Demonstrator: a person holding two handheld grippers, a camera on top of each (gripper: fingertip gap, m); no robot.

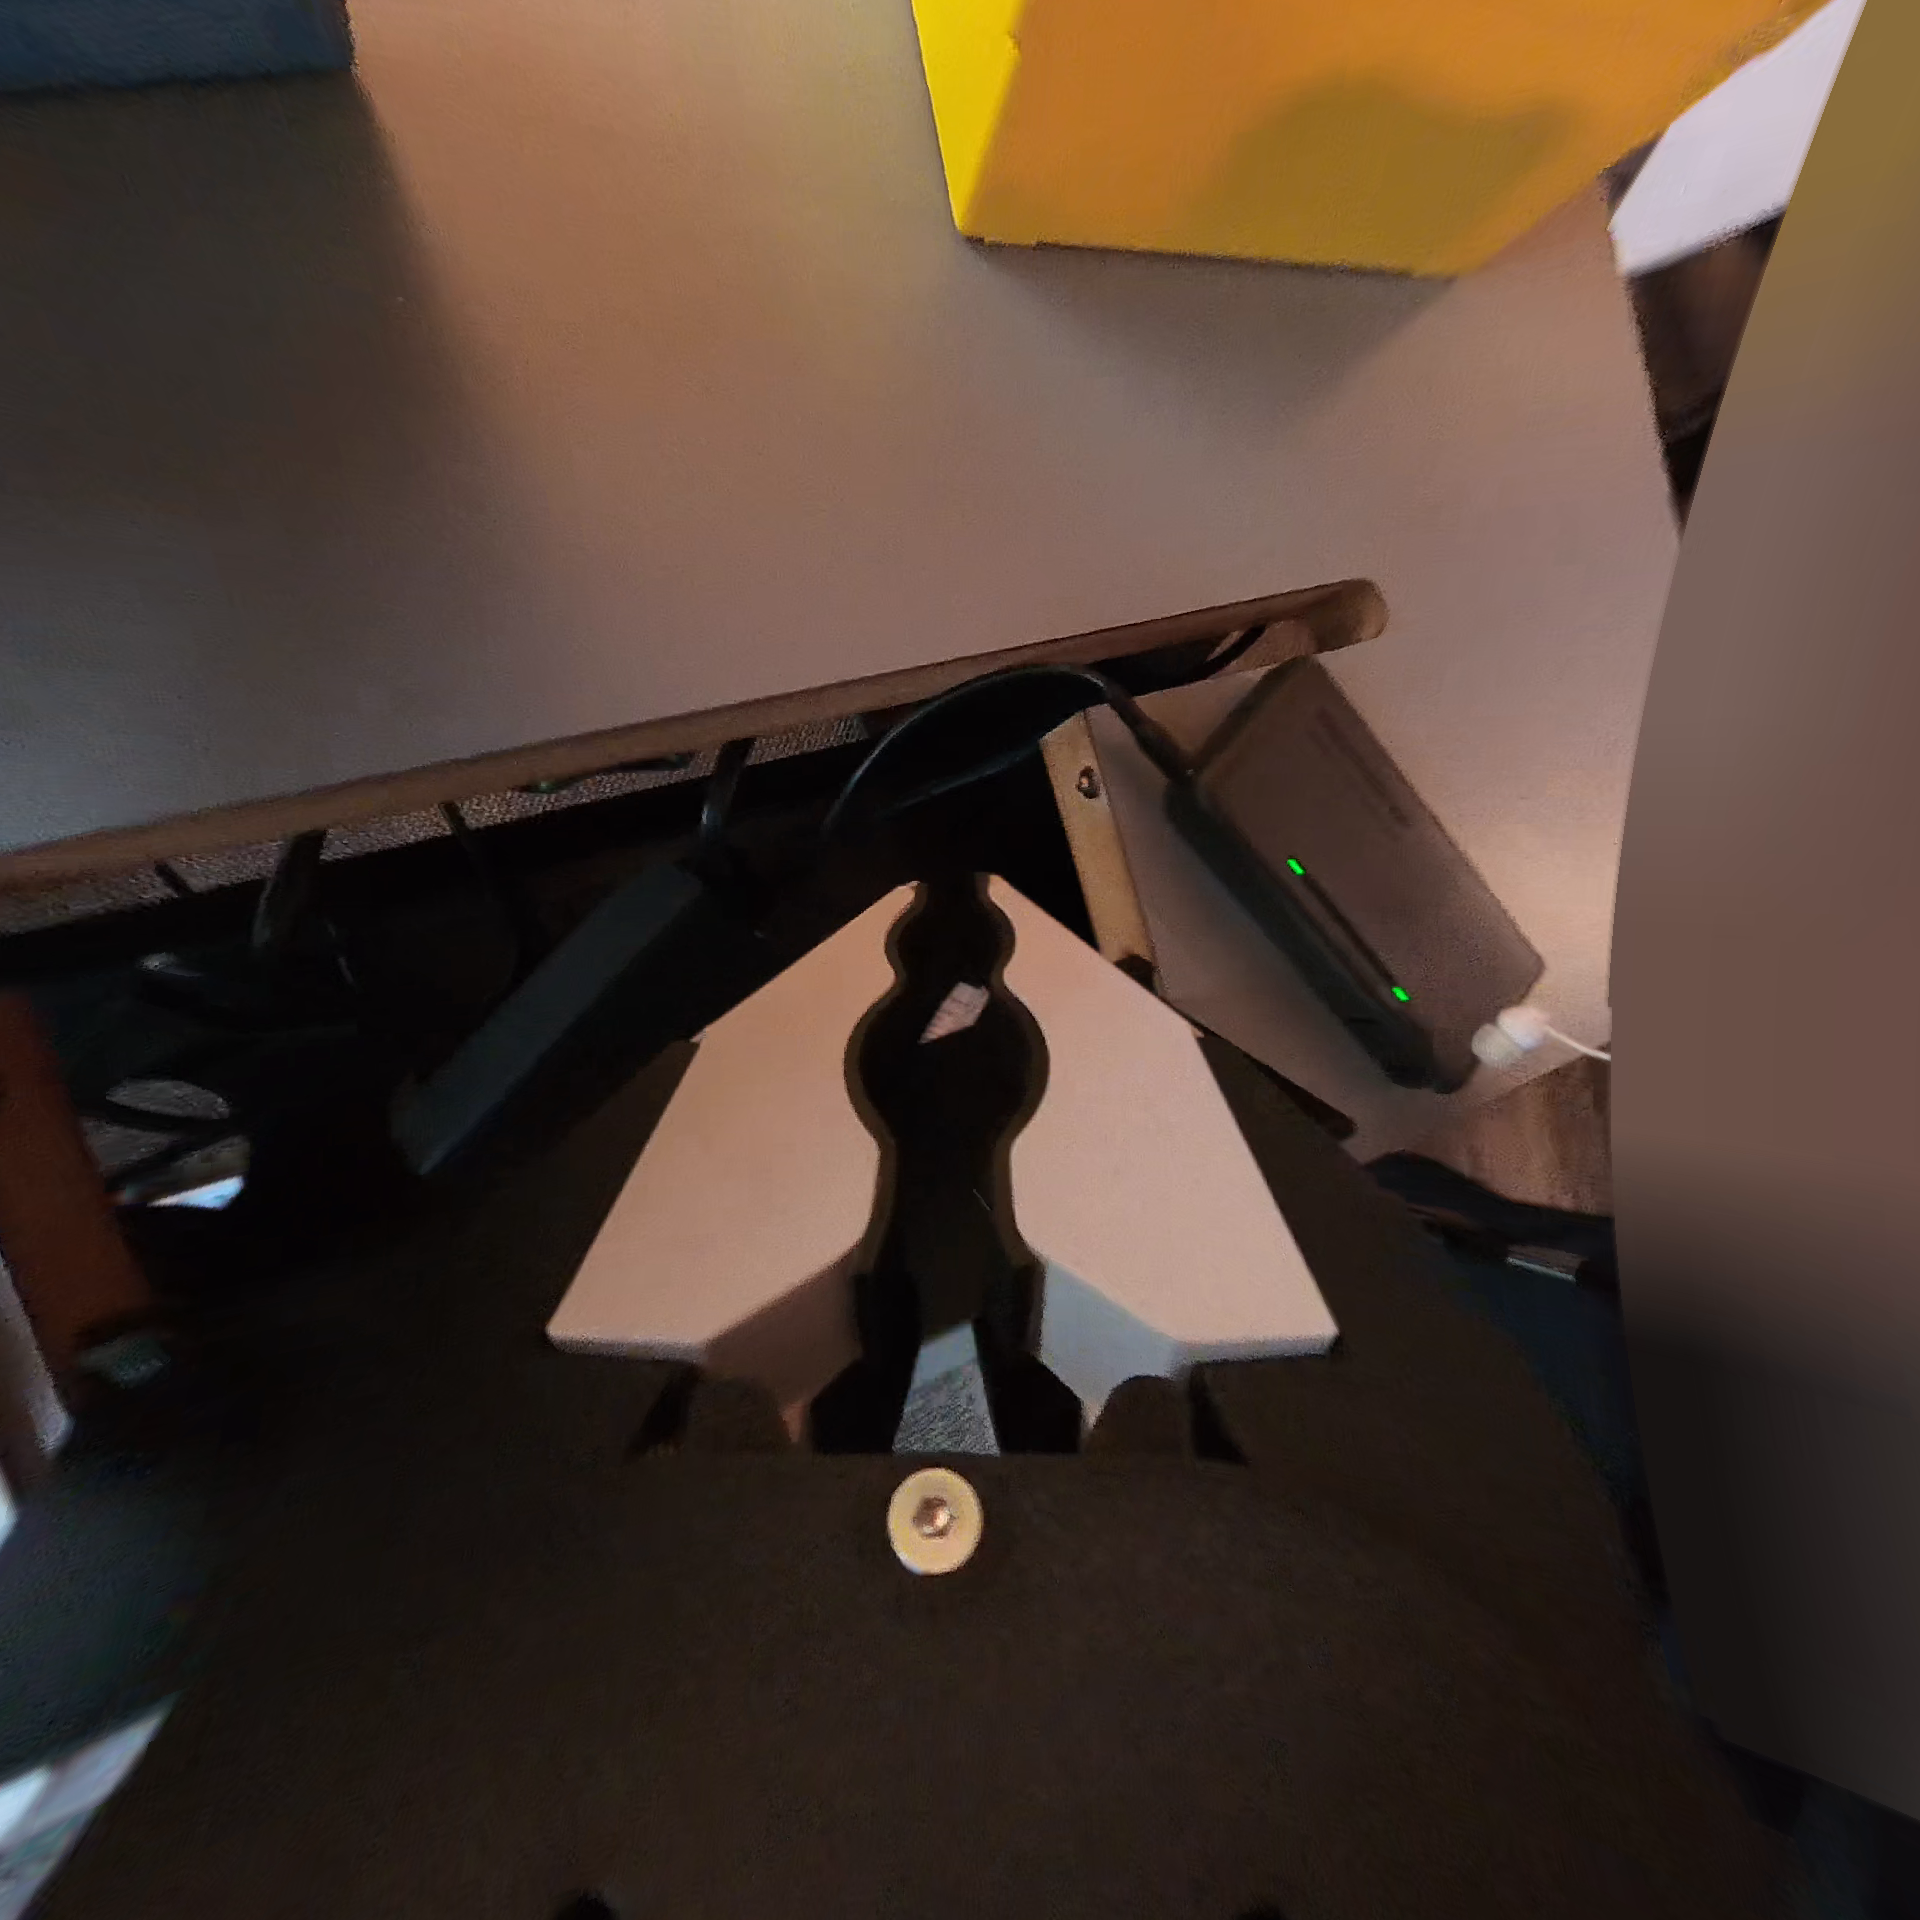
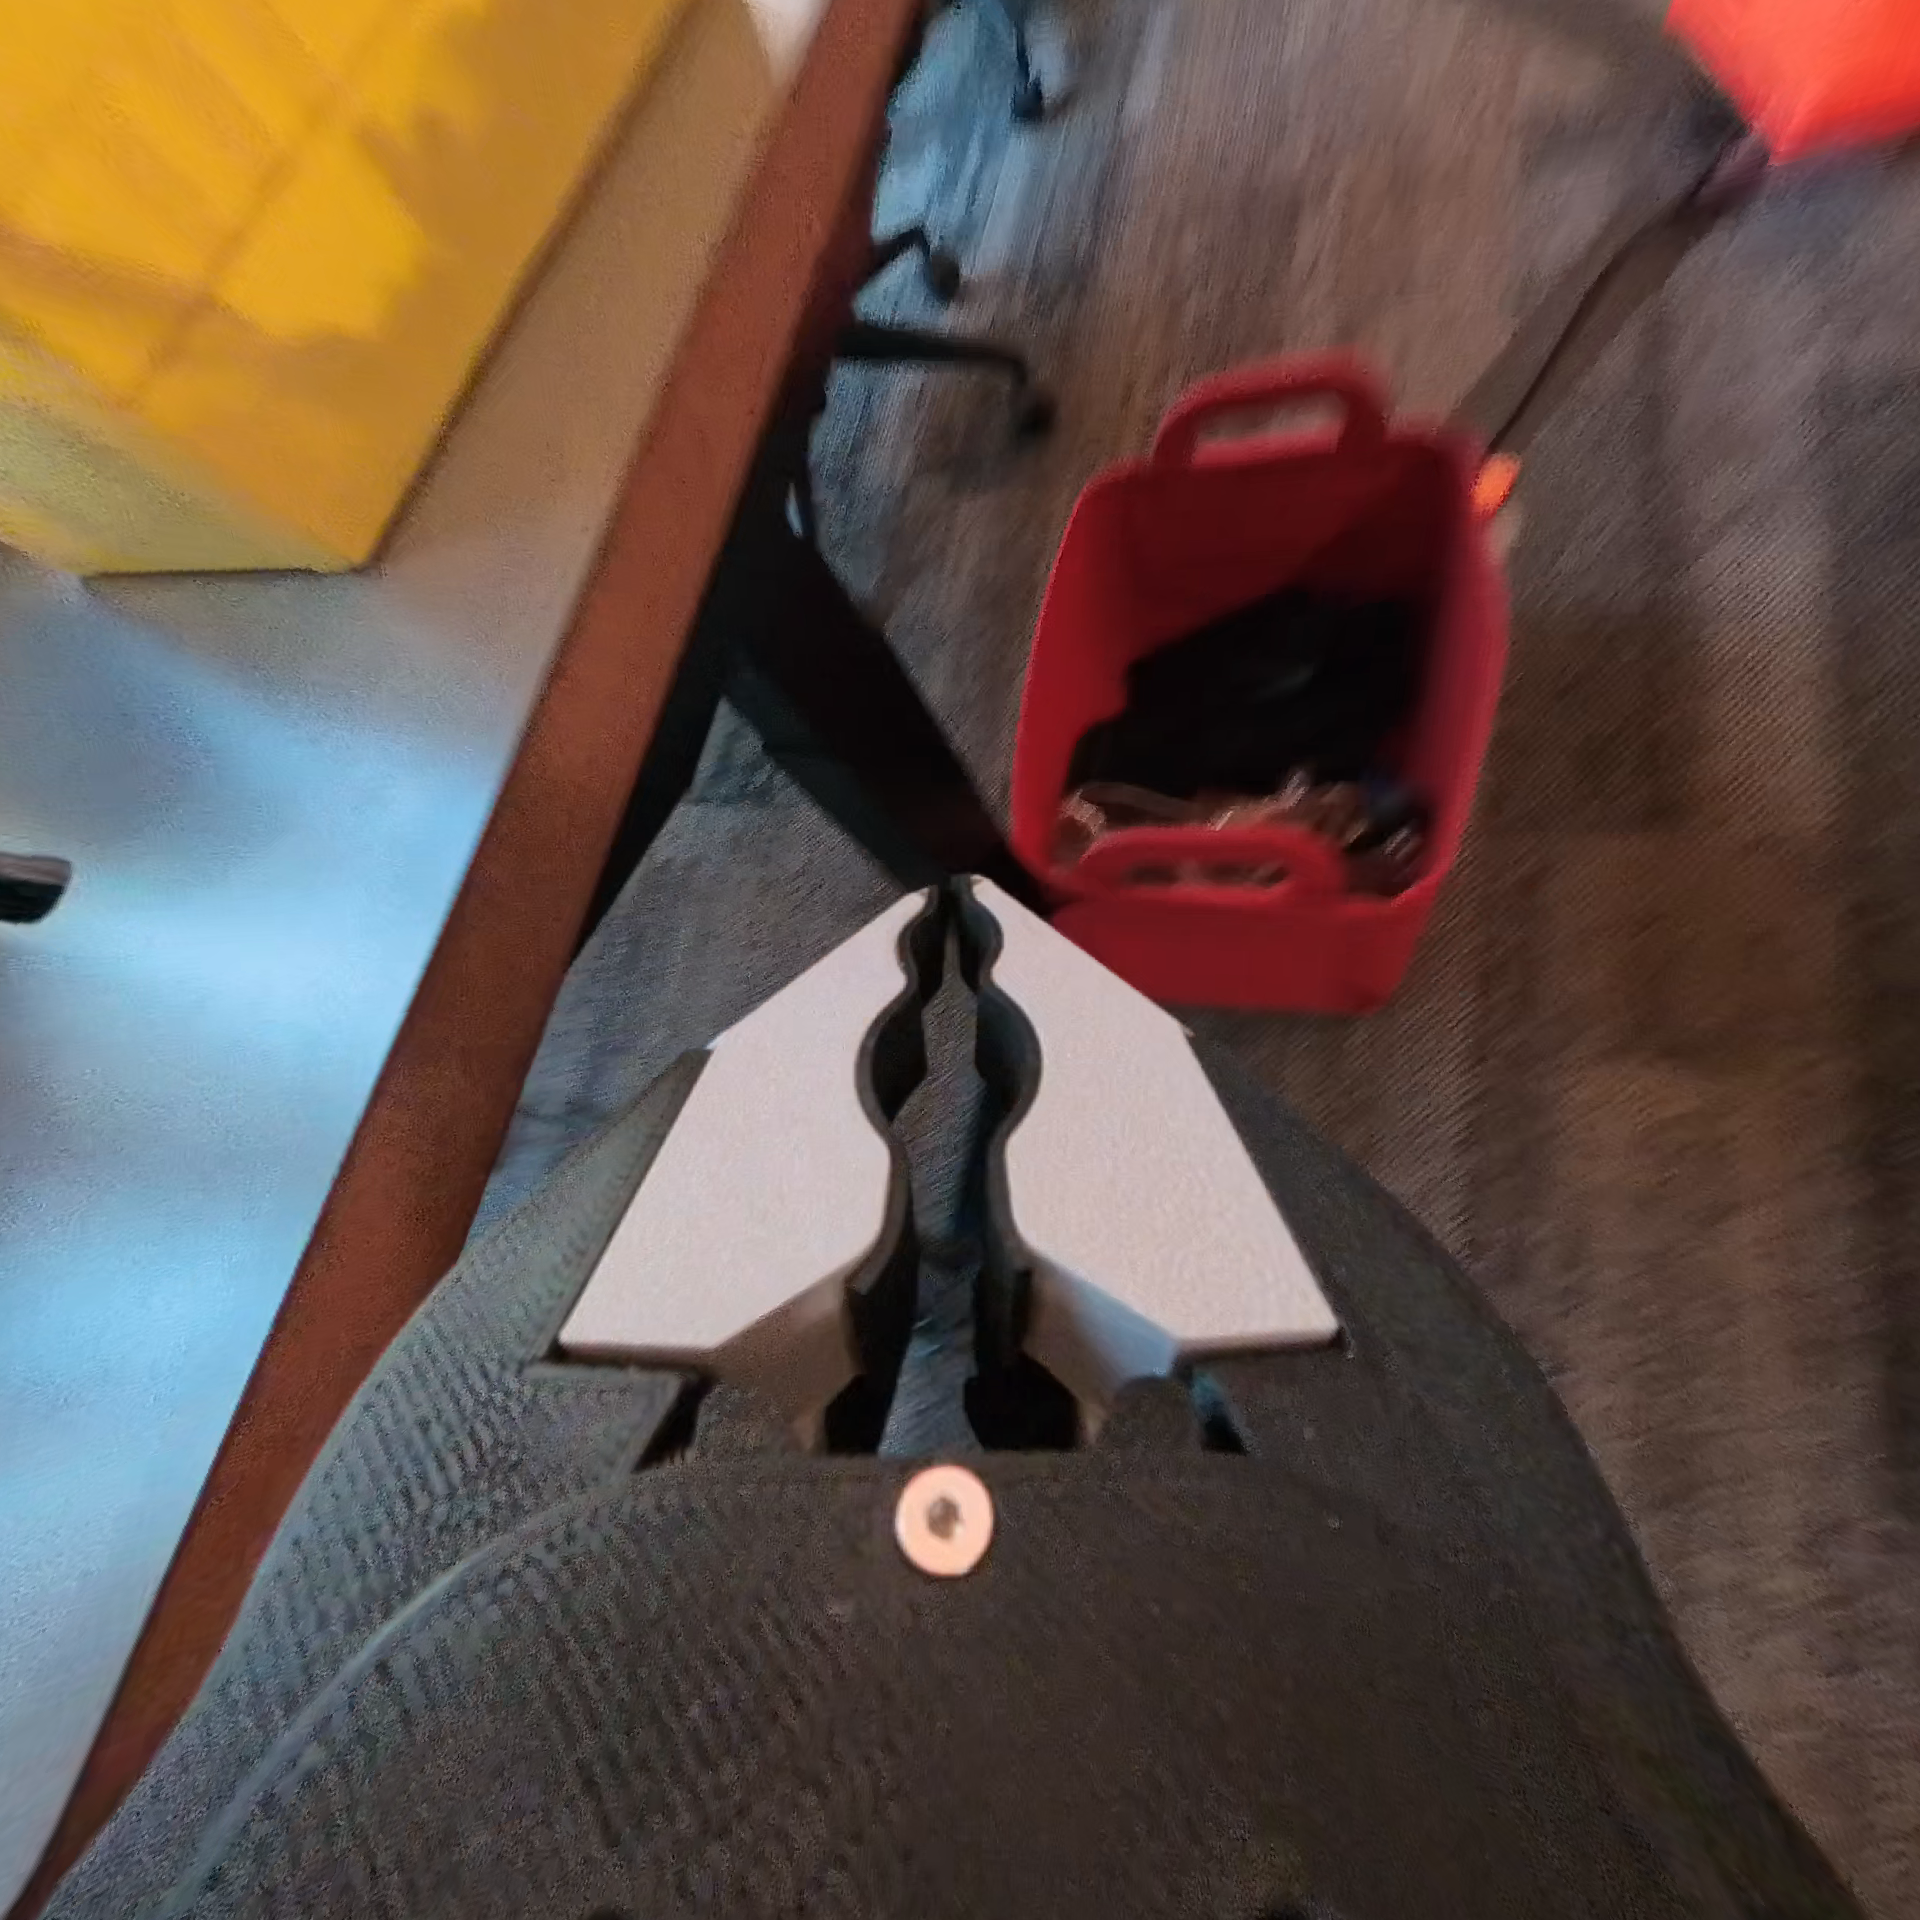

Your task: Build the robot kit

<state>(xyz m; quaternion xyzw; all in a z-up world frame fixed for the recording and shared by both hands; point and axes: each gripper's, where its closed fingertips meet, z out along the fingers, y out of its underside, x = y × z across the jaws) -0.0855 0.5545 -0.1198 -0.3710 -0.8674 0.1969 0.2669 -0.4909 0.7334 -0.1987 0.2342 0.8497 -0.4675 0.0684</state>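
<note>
My left gripper (image 1: 951, 894) is shut and empty, held below the front edge of a pale table (image 1: 727, 468), pointing at the dark space under it. A yellow box (image 1: 1299, 125) stands on the table at the far right. My right gripper (image 2: 951, 894) is shut and empty, held off the table's right side above the carpet (image 2: 1610, 1039). Its tips point toward a red bin with two handles (image 2: 1257, 727) that stands on the floor and holds dark items. The yellow box (image 2: 208, 260) also shows at the upper left of the right wrist view, blurred.
Under the table hang black cables (image 1: 966, 727) and a dark device with green lights (image 1: 1340, 883) with a white plug (image 1: 1507, 1034). A black table leg (image 2: 831, 707) crosses beside the red bin. Another red object (image 2: 1808, 62) lies at the far right on the floor. Tip to tip, the grippers are about 45 cm apart.
</note>
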